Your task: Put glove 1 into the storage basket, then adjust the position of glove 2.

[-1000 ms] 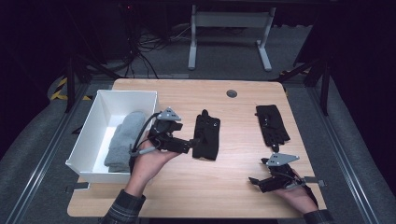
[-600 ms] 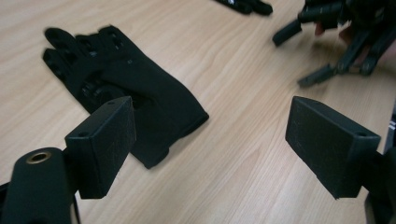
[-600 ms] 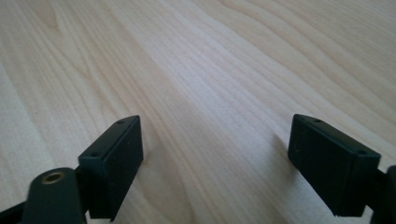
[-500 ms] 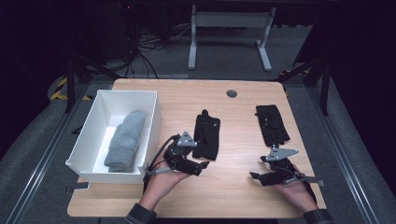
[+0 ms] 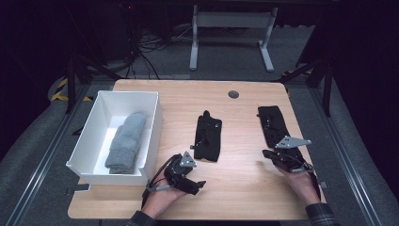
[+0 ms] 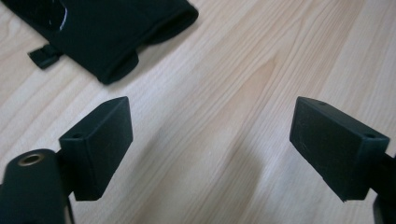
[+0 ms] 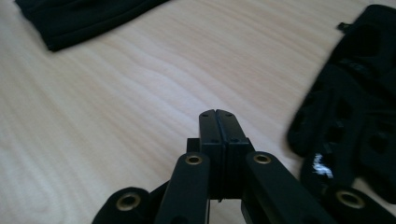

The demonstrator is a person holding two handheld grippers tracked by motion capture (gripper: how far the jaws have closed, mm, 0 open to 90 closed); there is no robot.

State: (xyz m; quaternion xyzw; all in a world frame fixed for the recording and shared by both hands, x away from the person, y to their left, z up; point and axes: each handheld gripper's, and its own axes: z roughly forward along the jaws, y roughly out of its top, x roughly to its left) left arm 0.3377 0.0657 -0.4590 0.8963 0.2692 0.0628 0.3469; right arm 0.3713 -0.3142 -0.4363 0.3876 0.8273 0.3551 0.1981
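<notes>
I am holding my left gripper [image 5: 195,184] wide open and empty just short of the middle glove [image 5: 208,138] on the worktop [image 5: 244,193]; coming in this low, a pad could shove its cuff. My right gripper [image 5: 270,153], clamped shut on nothing, is probably touching the far glove [image 5: 275,125]. Since earlier, my left hand has been dropping away from the white box [image 5: 151,123].
</notes>
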